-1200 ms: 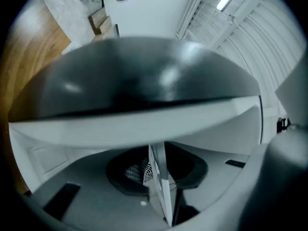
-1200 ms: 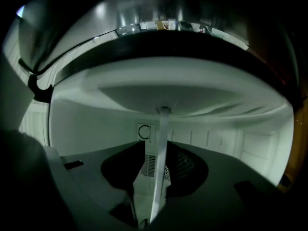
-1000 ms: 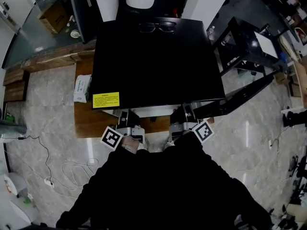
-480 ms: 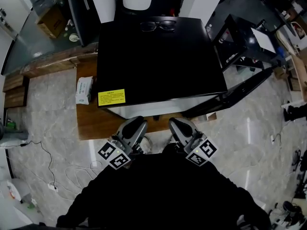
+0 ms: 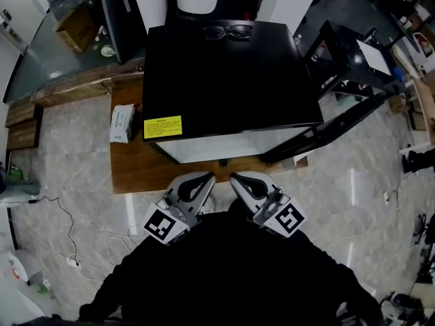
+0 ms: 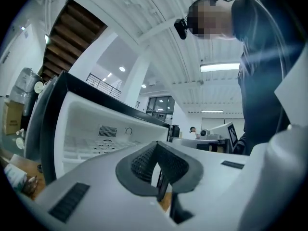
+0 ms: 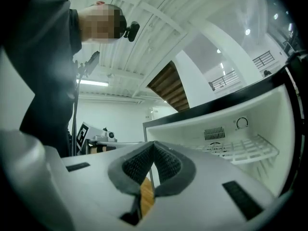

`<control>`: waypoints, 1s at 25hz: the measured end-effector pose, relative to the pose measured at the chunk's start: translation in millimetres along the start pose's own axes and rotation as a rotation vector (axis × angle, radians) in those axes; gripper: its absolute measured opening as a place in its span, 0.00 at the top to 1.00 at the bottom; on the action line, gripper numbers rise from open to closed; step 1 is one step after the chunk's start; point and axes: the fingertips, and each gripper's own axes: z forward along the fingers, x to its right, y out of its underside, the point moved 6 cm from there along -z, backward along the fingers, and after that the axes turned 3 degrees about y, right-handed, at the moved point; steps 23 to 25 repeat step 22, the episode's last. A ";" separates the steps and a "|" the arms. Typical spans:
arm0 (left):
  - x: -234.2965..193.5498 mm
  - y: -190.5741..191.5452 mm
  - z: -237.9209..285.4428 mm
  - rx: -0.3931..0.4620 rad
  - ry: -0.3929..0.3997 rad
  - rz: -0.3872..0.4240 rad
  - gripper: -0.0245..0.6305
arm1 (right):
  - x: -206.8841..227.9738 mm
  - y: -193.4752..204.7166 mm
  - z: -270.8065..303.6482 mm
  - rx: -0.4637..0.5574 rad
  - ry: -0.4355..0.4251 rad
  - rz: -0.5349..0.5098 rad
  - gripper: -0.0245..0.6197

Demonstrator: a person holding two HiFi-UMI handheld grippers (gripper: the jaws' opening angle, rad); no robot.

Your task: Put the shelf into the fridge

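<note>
The black mini fridge (image 5: 231, 73) stands with its door (image 5: 340, 131) swung open to the right. A white wire shelf (image 7: 240, 150) lies level inside the white cavity, and the left gripper view also shows this shelf (image 6: 82, 146). Both grippers are drawn back from the fridge's front, close to my body. My left gripper (image 5: 206, 177) and my right gripper (image 5: 234, 177) have just been closing and are now shut with nothing between the pads. In the gripper views the left gripper (image 6: 156, 146) and the right gripper (image 7: 154, 146) point level at the open fridge.
A pair of glasses (image 5: 228, 31) lies on the fridge top and a yellow label (image 5: 162, 126) sits near its front left corner. The fridge stands on a wooden platform (image 5: 132, 168) with a white packet (image 5: 122, 123). Cables (image 5: 95, 240) trail on the floor at left; a black table (image 5: 353, 60) is at right.
Both grippers have pulled back from the fridge's front edge toward my body and rolled over. Their jaws have gone from open to shut, empty.
</note>
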 end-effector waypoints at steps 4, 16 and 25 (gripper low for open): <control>2.6 0.3 -1.5 -0.008 -0.006 0.024 0.95 | -2.4 1.4 0.4 -0.014 0.001 -0.018 0.95; 7.5 2.7 3.6 -0.021 0.019 -0.007 0.95 | -1.9 7.8 -4.0 -0.032 0.003 -0.014 0.95; 1.0 4.9 6.6 -0.013 0.004 -0.032 0.95 | 4.2 9.5 -2.5 -0.037 -0.001 -0.010 0.95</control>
